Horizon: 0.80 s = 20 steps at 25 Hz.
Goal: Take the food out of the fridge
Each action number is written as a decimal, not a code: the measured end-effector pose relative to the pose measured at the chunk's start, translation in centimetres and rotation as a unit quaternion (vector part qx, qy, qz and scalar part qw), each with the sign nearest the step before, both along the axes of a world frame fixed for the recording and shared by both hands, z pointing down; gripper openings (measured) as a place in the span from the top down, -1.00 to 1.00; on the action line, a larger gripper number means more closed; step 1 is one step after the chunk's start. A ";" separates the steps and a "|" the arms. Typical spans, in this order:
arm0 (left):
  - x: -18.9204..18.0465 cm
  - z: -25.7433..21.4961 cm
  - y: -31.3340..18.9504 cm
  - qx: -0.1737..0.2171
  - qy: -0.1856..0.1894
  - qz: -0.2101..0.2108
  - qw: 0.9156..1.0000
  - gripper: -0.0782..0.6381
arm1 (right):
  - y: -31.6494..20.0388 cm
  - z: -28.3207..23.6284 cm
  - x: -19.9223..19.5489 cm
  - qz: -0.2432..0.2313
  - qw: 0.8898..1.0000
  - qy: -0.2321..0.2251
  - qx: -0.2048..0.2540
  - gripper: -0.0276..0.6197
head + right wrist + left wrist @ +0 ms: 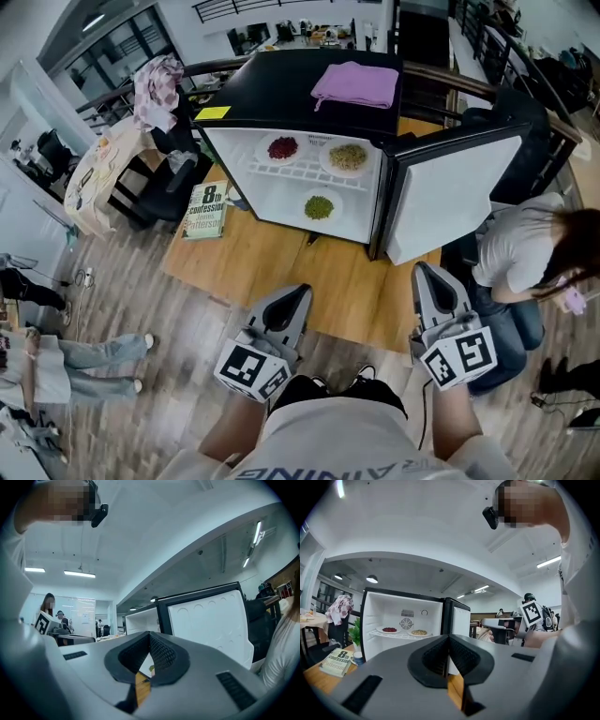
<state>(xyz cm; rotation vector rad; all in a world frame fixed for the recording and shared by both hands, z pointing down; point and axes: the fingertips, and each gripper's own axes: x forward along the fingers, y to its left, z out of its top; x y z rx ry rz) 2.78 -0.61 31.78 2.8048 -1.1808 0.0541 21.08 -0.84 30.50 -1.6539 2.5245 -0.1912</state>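
A small black fridge (pixel 309 94) stands on a wooden table (pixel 281 272) with its door (pixel 450 192) swung open to the right. On its wire shelf sit a plate of red food (pixel 282 147) and a plate of yellowish food (pixel 348 157); a plate of green food (pixel 319 207) lies on the floor below. My left gripper (pixel 298 292) and right gripper (pixel 424 272) hover near the table's front edge, both shut and empty, short of the fridge. The left gripper view shows the fridge (pixel 375 616) ahead with the red food (pixel 389 630) and the yellowish food (pixel 419 632).
A book (pixel 206 210) lies on the table left of the fridge. A purple cloth (pixel 356 84) and a yellow note (pixel 214 112) rest on the fridge top. A person (pixel 525 253) sits beside the open door. A chair draped with clothes (pixel 157 89) stands at the left.
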 end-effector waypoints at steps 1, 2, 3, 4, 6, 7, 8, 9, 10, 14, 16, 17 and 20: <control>0.5 0.3 0.0 -0.004 0.000 0.002 1.000 0.76 | -0.1 0.4 0.4 0.001 1.000 -0.002 -0.004 0.86; 0.9 0.6 -0.1 -0.007 -0.001 0.003 1.000 0.76 | -0.1 0.6 0.8 0.002 1.000 -0.002 -0.006 0.86; 1.2 0.8 -0.3 -0.009 -0.001 0.004 1.000 0.76 | -0.2 0.8 1.1 0.003 1.000 -0.001 -0.009 0.86; 1.4 0.9 -0.6 -0.009 -0.001 0.005 1.000 0.76 | -0.3 0.9 1.3 0.004 1.000 0.000 -0.010 0.86; 1.6 0.8 -1.3 -0.006 0.001 0.008 1.000 0.76 | -0.5 0.9 1.7 0.008 1.000 0.001 -0.011 0.86; 1.6 0.6 -1.8 -0.004 0.004 0.010 1.000 0.76 | -0.6 0.8 1.8 0.010 1.000 0.001 -0.011 0.86; 1.7 0.5 -2.3 -0.001 0.008 0.012 1.000 0.76 | -0.9 0.6 1.7 0.012 1.000 0.002 -0.010 0.86; 1.7 0.3 -2.7 0.001 0.011 0.015 1.000 0.76 | -1.0 0.4 1.6 0.014 1.000 0.004 -0.008 0.86; 1.6 0.1 -3.2 0.002 0.013 0.019 1.000 0.76 | -1.2 0.2 1.3 0.016 1.000 0.006 -0.006 0.86; 0.9 0.0 -5.6 -0.014 0.033 0.029 0.999 0.76 | -1.8 0.0 0.2 0.022 1.000 0.010 -0.006 0.86; 0.3 0.6 -7.4 -0.035 0.044 0.028 0.998 0.76 | -2.1 -0.1 -0.4 0.023 1.000 0.011 -0.008 0.86; 0.1 0.9 -8.4 -0.047 0.049 0.026 0.997 0.76 | -2.2 -0.1 -0.7 0.022 1.000 0.013 -0.008 0.86; 0.2 1.4 -11.4 -0.072 0.065 0.022 0.995 0.76 | -2.5 0.2 -1.4 0.021 1.000 0.018 -0.012 0.86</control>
